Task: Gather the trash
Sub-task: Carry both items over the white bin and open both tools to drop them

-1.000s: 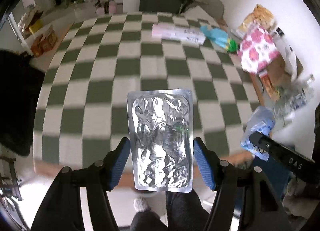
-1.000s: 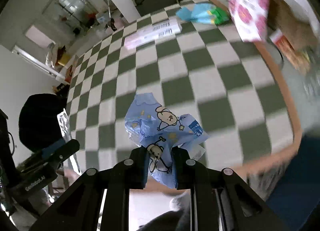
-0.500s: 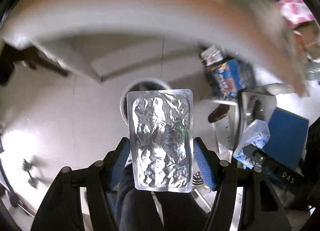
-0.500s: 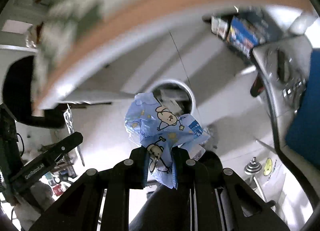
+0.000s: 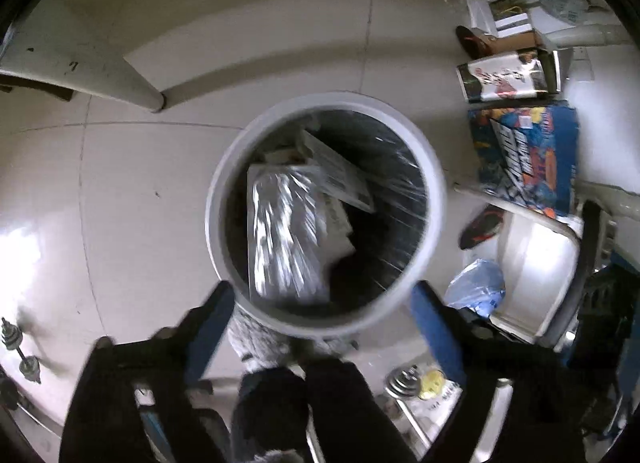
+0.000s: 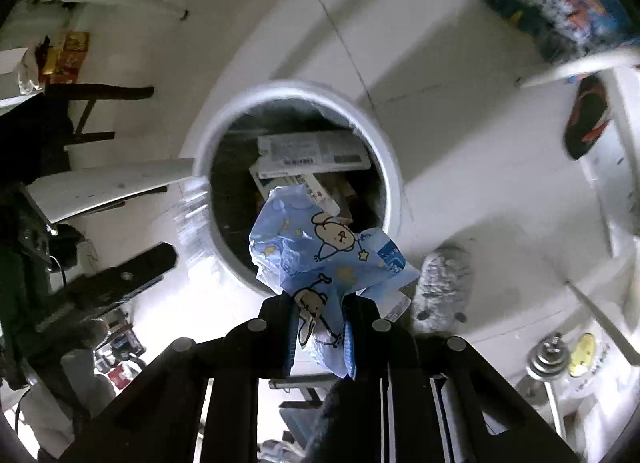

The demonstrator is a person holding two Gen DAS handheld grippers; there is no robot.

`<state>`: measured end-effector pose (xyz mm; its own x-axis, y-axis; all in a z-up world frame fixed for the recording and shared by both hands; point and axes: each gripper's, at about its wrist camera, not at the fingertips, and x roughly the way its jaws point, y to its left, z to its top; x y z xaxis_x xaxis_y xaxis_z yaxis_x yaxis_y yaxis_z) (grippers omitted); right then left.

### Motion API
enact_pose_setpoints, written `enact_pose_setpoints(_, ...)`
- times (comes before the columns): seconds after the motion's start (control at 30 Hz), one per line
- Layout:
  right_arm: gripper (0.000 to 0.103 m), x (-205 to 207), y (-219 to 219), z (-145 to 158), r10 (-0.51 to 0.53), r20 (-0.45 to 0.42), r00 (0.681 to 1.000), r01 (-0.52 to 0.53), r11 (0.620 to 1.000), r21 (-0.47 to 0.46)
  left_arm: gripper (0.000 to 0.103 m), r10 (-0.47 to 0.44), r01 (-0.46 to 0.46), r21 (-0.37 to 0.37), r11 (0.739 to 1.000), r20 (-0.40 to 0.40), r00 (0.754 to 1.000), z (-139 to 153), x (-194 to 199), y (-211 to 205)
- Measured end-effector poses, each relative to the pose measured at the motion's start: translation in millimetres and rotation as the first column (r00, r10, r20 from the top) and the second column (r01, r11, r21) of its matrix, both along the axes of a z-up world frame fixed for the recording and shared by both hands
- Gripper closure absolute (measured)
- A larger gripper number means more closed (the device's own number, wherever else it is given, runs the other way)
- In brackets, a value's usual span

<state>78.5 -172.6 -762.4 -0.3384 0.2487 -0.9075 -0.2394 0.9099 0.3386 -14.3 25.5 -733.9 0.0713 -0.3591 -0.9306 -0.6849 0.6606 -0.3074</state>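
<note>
A round bin with a white rim and black liner stands on the floor below both grippers. My left gripper hangs over its near edge, its jaws opening wide with nothing pressed between them. The silver foil packet, blurred, lies loose inside the bin on white cartons. In the right wrist view my right gripper is shut on a crumpled blue wrapper printed with bears, held just above the bin rim. The same wrapper shows at the right of the left wrist view.
A white table leg slants across the floor to the left of the bin. Colourful boxes, a dark shoe and dumbbell weights crowd the right side. A person's grey fuzzy slipper rests beside the bin.
Both grippers dropped from above the chequered table to just over the bin. The left jaws spread apart and the foil packet left them and fell in. The right still grips the blue wrapper.
</note>
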Motion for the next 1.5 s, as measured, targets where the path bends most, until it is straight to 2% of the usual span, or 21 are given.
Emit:
enact_pose_setpoints(0.03,0.083,1,1,-11,-0.006,-0.007,1.0,0.006,1.0,0.007,0.001,-0.001,0.002,0.013,1.0,-0.006,1.0,-5,-3,1)
enact_pose_setpoints(0.1,0.082,2,4,-27,-0.003,-0.02,1.0,0.003,1.0,0.018,0.0,0.006,-0.005,0.036,0.999,-0.028,1.0,-10,-9,3)
enact_pose_setpoints(0.2,0.068,3,11,-33,0.002,-0.024,1.0,-0.001,1.0,0.03,0.0,0.025,-0.021,0.086,0.996,-0.05,0.998,-7,-23,5)
enact_pose_setpoints(0.27,0.047,4,16,-33,0.009,-0.023,1.0,-0.008,0.999,0.039,0.0,0.032,-0.025,0.138,0.99,-0.048,0.998,0,-29,5)
enact_pose_setpoints(0.3,0.04,4,18,-31,0.016,-0.011,1.0,-0.016,0.999,0.042,0.0,0.029,-0.019,0.183,0.983,-0.053,0.998,6,-33,4)
enact_pose_setpoints(0.37,0.014,3,21,-24,0.046,0.028,0.999,-0.046,0.999,0.012,0.0,0.018,0.0,0.251,0.968,-0.072,0.997,16,-36,1)
enact_pose_setpoints(0.43,0.002,0,27,-12,0.09,0.082,0.993,-0.088,0.996,-0.033,0.0,0.01,0.019,0.292,0.956,-0.097,0.995,25,-41,-2)
enact_pose_setpoints(0.47,0.0,-1,28,-6,0.11,0.109,0.988,-0.103,0.993,-0.062,0.0,0.008,0.024,0.303,0.953,-0.104,0.995,30,-44,-4)
enact_pose_setpoints(0.63,0.0,-8,28,32,0.198,0.227,0.953,-0.164,0.973,-0.162,0.0,0.01,0.026,0.33,0.944,-0.107,0.994,68,-55,-14)
enact_pose_setpoints(0.8,0.0,-16,21,82,0.242,0.269,0.932,-0.197,0.963,-0.183,0.0,0.023,0.011,0.35,0.937,-0.092,0.995,117,-60,-25)
enact_pose_setpoints(0.93,0.0,-24,15,134,0.259,0.296,0.919,-0.212,0.96,-0.181,0.0,0.029,-0.003,0.365,0.931,-0.066,0.997,169,-67,-31)
enact_pose_setpoints(1.2,0.0,-40,2,256,0.272,0.354,0.895,-0.227,0.96,-0.164,0.0,-0.007,0.018,0.386,0.922,-0.03,1.0,270,-80,-47)
enact_pose_setpoints(1.5,0.0,-58,-11,389,0.244,0.394,0.886,-0.209,0.969,-0.13,0.0,-0.002,0.004,0.4,0.916,-0.005,1.0,373,-92,-52)
